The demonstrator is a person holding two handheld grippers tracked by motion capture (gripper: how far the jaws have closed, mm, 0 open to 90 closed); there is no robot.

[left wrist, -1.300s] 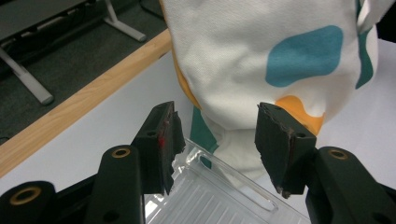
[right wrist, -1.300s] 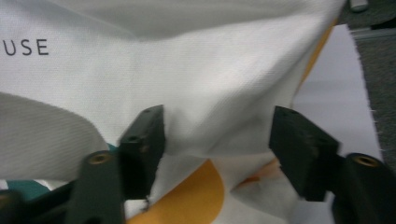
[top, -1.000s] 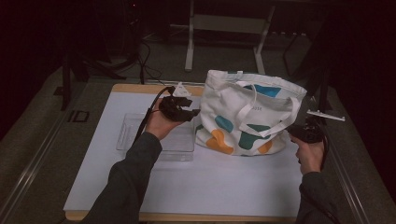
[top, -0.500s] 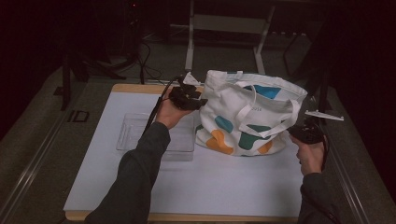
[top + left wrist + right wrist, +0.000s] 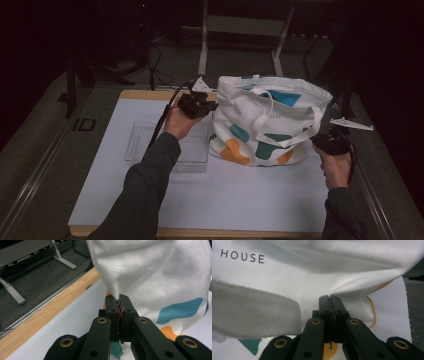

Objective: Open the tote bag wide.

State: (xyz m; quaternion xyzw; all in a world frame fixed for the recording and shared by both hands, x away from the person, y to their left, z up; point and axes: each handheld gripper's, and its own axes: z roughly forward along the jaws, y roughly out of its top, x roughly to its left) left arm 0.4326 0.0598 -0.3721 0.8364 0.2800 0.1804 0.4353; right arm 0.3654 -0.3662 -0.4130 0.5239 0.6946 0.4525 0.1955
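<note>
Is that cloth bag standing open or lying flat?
Standing open: the bag sits upright with its mouth gaping, its sides pinched by the left gripper and right gripper.

The tote bag's (image 5: pixel 270 120) inside is hidden, perhaps empty.

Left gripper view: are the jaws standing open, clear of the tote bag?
No: the left gripper has its jaws shut on a pinched fold of the tote bag at its edge.

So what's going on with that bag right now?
Left gripper shut on tote bag edge. Right gripper shut on its opposite side. Bag upright on table. Clear tray beside, not obstructing.
</note>
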